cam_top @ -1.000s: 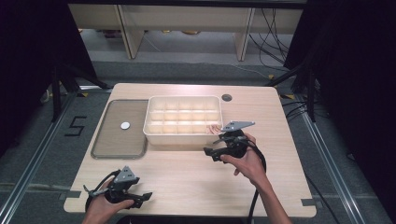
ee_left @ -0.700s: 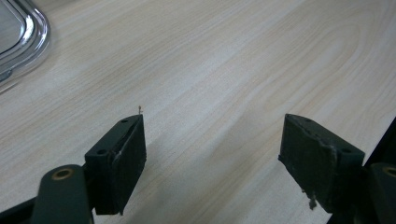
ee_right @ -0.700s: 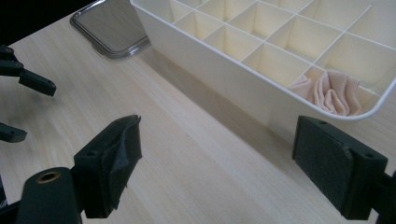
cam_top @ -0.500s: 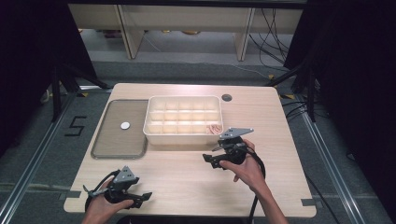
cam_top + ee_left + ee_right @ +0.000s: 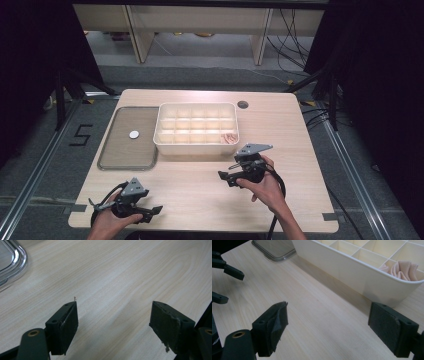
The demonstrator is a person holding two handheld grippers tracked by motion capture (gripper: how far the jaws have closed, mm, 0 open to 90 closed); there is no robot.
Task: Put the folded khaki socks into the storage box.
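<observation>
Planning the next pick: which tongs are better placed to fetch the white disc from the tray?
Left, probably. The left tongs sit open at the near left, closer to the white disc on the metal tray. The right tongs, also open, are near the divided box.

One bench (image 5: 200,195), one divided white box (image 5: 197,146), one pink cloth (image 5: 230,139), one tray (image 5: 112,160), one white disc (image 5: 134,134), two grippers: left gripper (image 5: 150,212), right gripper (image 5: 227,177).

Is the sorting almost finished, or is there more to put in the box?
One pink folded cloth already sits in the near right corner compartment of the white box. Nothing is in hand: the right gripper is open over bare table near the box, and the left gripper is open too. A small white disc lies on the tray, perhaps next. The other compartments look empty.
</observation>
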